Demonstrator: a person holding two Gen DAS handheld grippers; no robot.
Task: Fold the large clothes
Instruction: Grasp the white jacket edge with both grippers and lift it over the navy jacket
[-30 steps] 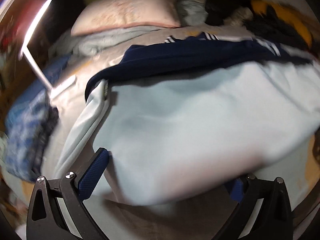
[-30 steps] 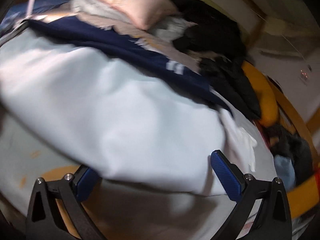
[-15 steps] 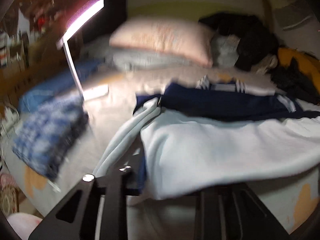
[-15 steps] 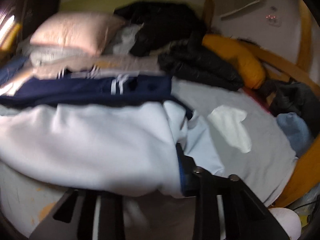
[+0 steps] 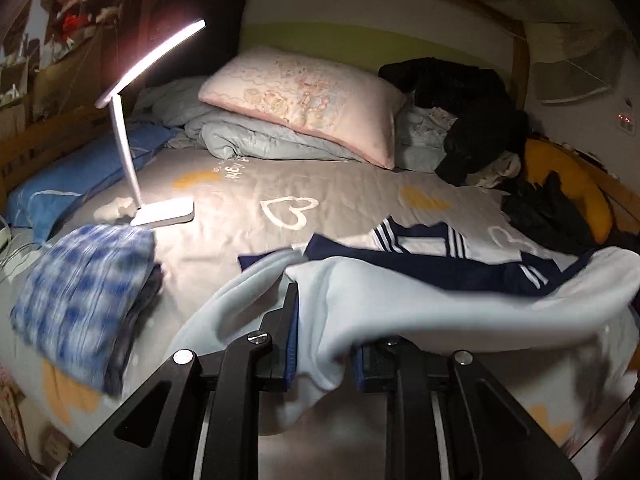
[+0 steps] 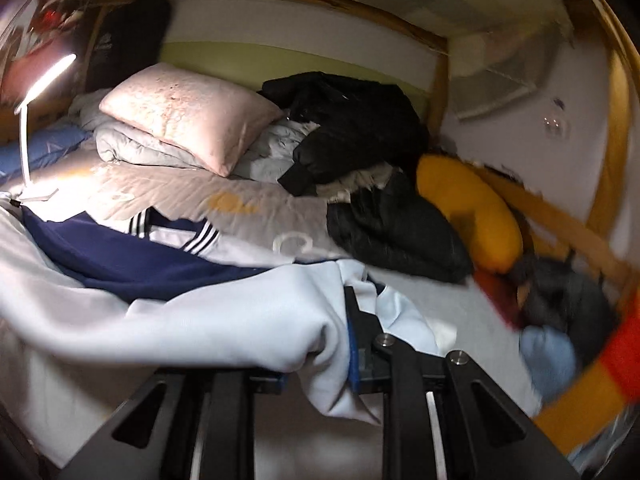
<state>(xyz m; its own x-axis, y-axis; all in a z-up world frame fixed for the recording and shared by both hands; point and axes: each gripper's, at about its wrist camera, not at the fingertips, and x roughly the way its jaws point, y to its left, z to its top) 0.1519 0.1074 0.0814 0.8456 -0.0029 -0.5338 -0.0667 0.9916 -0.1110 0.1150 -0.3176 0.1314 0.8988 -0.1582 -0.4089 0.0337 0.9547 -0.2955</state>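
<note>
Hem of a pale blue garment (image 5: 440, 312) sits bunched between the jaws of the left gripper (image 5: 326, 364), which have just closed and now pinch the cloth, at the left end of a raised fold. At the fold's other end the right gripper (image 6: 316, 368), its jaws likewise just closed, clamps the same garment (image 6: 180, 328), whose edge spills down over the pads. Beyond both, the garment's navy, white-striped part (image 5: 424, 268) lies flat on the grey heart-print bedsheet (image 5: 248, 196). A folded blue checked cloth (image 5: 80, 300) rests left, near a lit desk lamp (image 5: 132, 128).
</note>
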